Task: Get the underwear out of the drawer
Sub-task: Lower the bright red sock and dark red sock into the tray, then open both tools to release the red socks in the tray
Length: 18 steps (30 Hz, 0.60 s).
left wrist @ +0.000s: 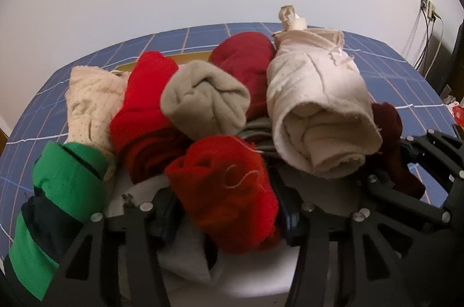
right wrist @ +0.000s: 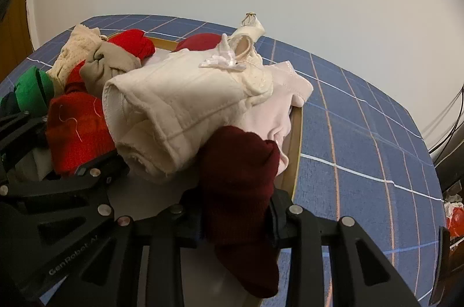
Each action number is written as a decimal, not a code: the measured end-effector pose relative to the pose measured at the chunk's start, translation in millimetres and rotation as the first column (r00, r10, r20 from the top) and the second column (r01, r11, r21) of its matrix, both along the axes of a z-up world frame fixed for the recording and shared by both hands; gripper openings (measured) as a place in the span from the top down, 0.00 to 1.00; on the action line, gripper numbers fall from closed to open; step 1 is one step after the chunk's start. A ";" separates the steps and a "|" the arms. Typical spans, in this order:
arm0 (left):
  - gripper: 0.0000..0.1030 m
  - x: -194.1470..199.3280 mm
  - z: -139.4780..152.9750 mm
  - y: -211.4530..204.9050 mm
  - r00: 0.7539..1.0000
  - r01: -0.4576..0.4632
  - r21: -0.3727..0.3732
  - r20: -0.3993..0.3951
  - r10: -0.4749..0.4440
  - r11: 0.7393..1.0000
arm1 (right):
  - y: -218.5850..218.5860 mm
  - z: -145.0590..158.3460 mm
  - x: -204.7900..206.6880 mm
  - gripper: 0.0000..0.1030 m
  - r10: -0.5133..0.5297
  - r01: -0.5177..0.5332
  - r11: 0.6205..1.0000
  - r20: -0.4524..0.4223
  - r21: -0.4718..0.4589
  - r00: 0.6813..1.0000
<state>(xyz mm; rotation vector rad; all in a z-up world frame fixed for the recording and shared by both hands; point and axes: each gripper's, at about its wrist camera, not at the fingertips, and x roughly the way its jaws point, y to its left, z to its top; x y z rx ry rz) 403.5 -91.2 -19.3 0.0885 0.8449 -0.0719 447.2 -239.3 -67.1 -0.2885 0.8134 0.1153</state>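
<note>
The left claw is seen partly open, with a bright red roll of underwear lying between its jaws. Both pads are met by the fabric, but whether it is being pressed or only touched cannot be told. The right claw is closed to a narrow gap on a dark red roll, which is visibly pinched at the pads and hangs below them.

Both rolls are found at the near edge of the heap in the drawer, which is set on a blue checked cover. Each roll's long axis runs away from its claw and along the fingers, so an upward and backward pull is judged to be what the lift calls for. The dark red roll is leaned on by a large cream roll, which could be dragged along. The right claw is judged the readier of the two.
</note>
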 end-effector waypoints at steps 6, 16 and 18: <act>0.39 -9.1 -1.2 14.3 1.000 -0.006 -0.014 0.008 0.006 1.000 | -0.2 -0.5 -5.1 0.65 0.003 -0.003 1.000 -0.003 0.011 1.000; 0.36 -14.0 -1.2 16.1 1.000 0.001 0.003 0.015 -0.001 1.000 | 4.0 -1.8 -29.0 0.62 0.012 -0.012 0.999 0.016 0.034 1.000; 0.36 -13.1 -2.2 14.2 1.000 0.001 0.003 0.015 -0.001 1.000 | 3.0 -1.3 -33.8 0.62 0.015 -0.016 0.999 0.021 0.052 1.000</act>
